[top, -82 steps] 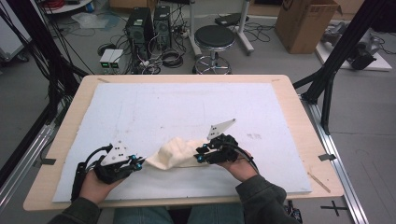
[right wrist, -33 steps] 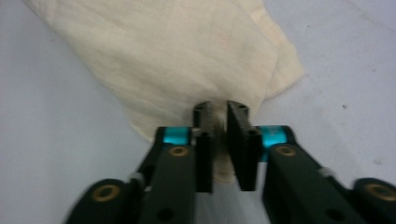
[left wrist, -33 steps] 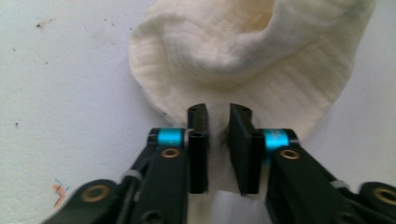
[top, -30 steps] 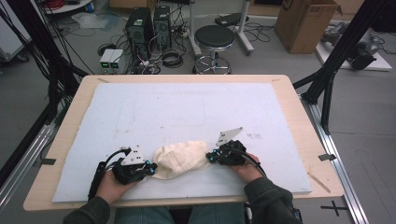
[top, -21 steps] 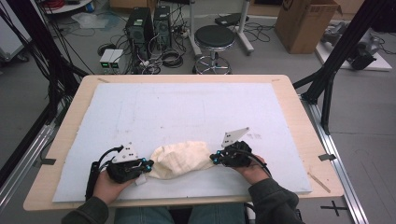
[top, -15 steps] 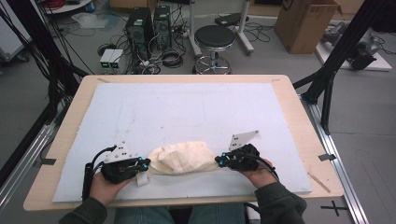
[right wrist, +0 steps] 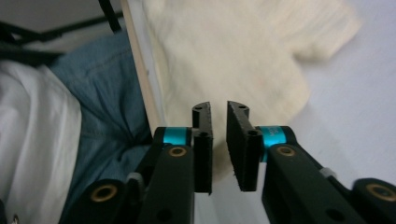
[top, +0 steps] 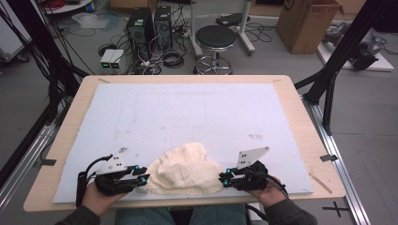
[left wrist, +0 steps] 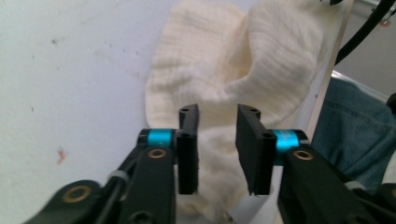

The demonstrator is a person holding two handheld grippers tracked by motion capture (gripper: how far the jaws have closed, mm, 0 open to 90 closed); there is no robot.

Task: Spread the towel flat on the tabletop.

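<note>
Between the jaws of your left gripper (left wrist: 218, 154), low in the middle of the left gripper view, a plain gap shows; they have just been opening, and nothing is pinched there, though the cream knitted cloth (left wrist: 238, 79) lies right beneath and beyond them, running up to the top of that frame. Your right gripper (right wrist: 219, 144) stands with a narrower slit between its jaws, which have likewise just been parting, and no fabric sits in that slit; the cloth (right wrist: 233, 56) spreads across the upper middle of the right gripper view, somewhat blurred. Seen from the high view, your left gripper (top: 143, 178) sits at the lower left of the frame with its tips just at the cloth's left edge, and your right gripper (top: 224, 180) sits at the lower middle-right with its tips at the cloth's right edge, so both point inward at the heap. The cloth (top: 183, 171) lies bunched and rumpled between them, near the front edge of the white mat (top: 187, 108) that covers the wooden table (top: 300, 122). Beside the mat's edge in both gripper views your blue jeans (right wrist: 107, 107) show, and in the right gripper view a white shirt (right wrist: 32, 149) at far left.
</note>
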